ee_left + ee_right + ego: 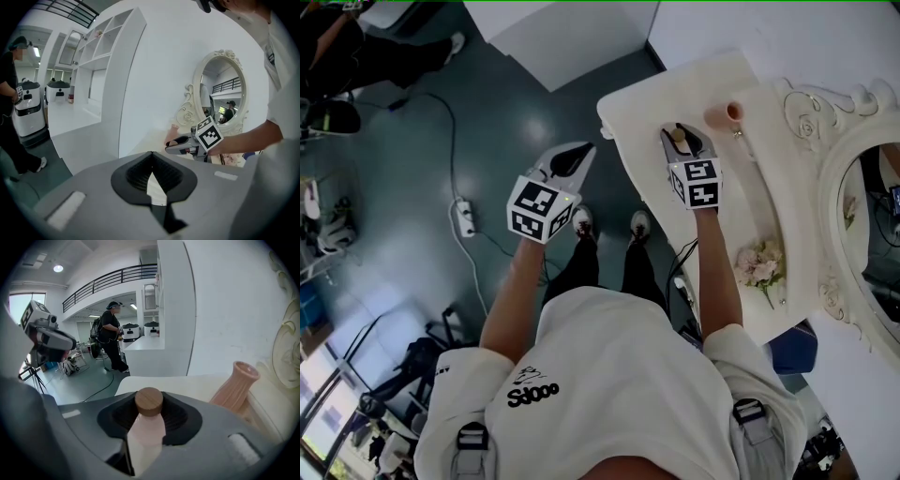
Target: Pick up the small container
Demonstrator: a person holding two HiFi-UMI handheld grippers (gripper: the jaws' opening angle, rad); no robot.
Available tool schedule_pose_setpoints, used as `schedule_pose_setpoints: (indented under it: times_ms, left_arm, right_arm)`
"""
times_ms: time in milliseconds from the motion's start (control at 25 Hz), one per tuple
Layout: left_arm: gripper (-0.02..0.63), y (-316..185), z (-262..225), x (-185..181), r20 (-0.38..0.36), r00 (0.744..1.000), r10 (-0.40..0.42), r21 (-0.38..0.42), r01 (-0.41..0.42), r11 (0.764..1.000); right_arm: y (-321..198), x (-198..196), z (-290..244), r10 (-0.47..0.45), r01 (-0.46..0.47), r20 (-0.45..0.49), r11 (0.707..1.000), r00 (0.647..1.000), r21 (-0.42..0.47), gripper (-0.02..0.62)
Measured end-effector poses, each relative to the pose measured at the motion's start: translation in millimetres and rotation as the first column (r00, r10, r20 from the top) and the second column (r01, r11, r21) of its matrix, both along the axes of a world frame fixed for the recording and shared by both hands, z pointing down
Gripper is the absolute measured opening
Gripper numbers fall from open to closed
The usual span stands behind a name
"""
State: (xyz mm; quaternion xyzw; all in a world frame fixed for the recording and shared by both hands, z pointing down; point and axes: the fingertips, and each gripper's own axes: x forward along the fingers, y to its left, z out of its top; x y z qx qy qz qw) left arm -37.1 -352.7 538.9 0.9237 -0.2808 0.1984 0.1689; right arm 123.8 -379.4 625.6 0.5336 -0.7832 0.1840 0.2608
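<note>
The small container (679,137) is a pale pink bottle with a round wooden cap (149,401). It stands on the cream table (642,103) near its far left corner. My right gripper (678,131) has its jaws around the bottle's body (144,434), the dark pads against its sides, the cap sticking up above them. My left gripper (572,157) hangs over the dark floor to the left of the table, jaws together with nothing in them (151,154). In the left gripper view, the right gripper (180,144) reaches over the table in front of the mirror.
A ribbed pink vase (724,114) (236,385) stands just right of the bottle. Behind it runs an ornate white mirror (862,187), with a bunch of flowers (759,264) lying nearer me. A power strip (465,217) lies on the floor. A person (111,333) stands far off.
</note>
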Motion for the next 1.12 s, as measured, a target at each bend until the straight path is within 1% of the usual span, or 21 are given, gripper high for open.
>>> schedule_pose_setpoints:
  times_ms: [160,360,680,840,960,1120]
  left_arm:
    - [0.018,1,-10,-3,-0.009,1.000,0.005,0.019,-0.005,1.000]
    - [0.018,-2,-22,-5,-0.021,1.000,0.015,0.049,-0.014,0.999]
    - [0.018,7,-56,6,-0.037,0.997,0.060,0.124,-0.055,0.991]
    - [0.018,12,-78,15,-0.036,0.995,0.091,0.183,-0.083,0.980]
    - [0.018,17,-94,21,-0.029,0.993,0.118,0.223,-0.109,0.969]
    - [0.018,22,-120,26,0.000,0.989,0.147,0.296,-0.141,0.945]
  right_arm:
    - [6,-2,-6,0.019,-0.018,0.018,1.000,1.000,-0.013,0.132]
    - [17,-8,-39,0.031,-0.033,0.042,0.998,0.999,0.044,0.132]
    - [45,8,-106,0.094,-0.097,0.028,0.988,0.995,0.123,0.132]
    - [66,22,-136,0.154,-0.157,0.031,0.979,0.988,0.131,0.132]
    - [82,29,-155,0.181,-0.185,0.037,0.973,0.983,0.139,0.132]
    - [103,34,-185,0.194,-0.197,0.037,0.966,0.980,0.169,0.132]
